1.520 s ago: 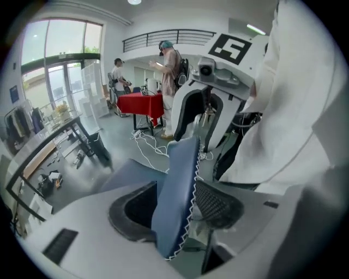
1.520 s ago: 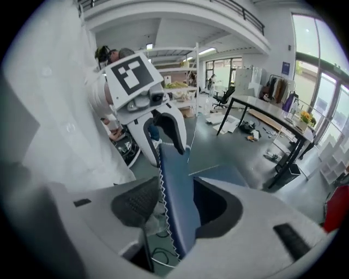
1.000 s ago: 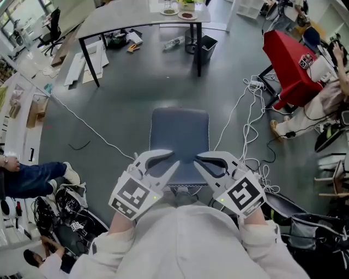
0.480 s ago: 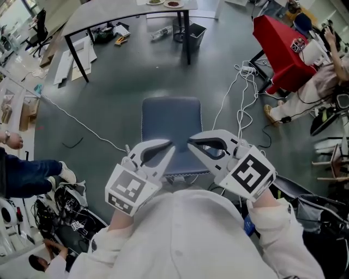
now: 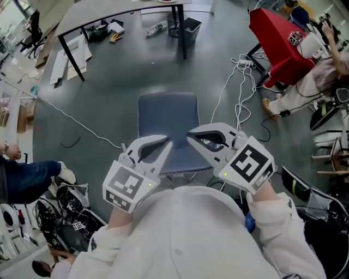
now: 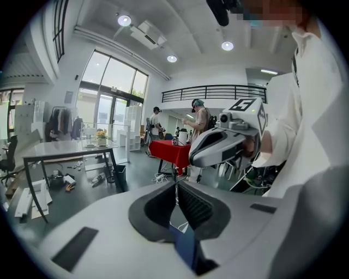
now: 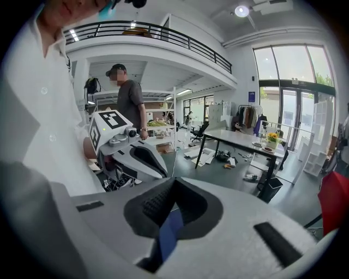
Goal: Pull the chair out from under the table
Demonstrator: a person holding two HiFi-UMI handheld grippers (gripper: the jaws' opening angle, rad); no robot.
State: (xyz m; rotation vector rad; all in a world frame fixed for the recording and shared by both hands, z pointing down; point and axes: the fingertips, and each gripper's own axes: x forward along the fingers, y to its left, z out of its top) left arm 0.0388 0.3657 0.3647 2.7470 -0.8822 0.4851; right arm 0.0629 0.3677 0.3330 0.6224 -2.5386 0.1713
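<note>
The blue chair (image 5: 166, 120) stands out on the open floor, well clear of the grey table (image 5: 103, 15) at the back. My two grippers hover over its near edge, just in front of my body. The left gripper (image 5: 168, 143) is shut; its jaws have just been closing, and its pads (image 6: 175, 188) meet with nothing between them. My right gripper (image 5: 190, 135) is shut too, its tip close beside the left one. In each gripper view a strip of the blue chair (image 7: 170, 231) shows through the gap behind the pads. The right gripper (image 6: 221, 146) shows in the left gripper view.
White cables (image 5: 240, 98) trail over the floor right of the chair. A red-covered table (image 5: 275, 38) and a person (image 5: 322, 76) are at the far right. A black bin (image 5: 191, 24) stands by the table leg. A seated person (image 5: 27, 177) and bags (image 5: 65, 212) are at the left.
The left gripper's jaws closed from a narrow gap to shut. My right gripper drew up and leftward, closer to the left one. The chair sits higher in the view as my head shifted.
</note>
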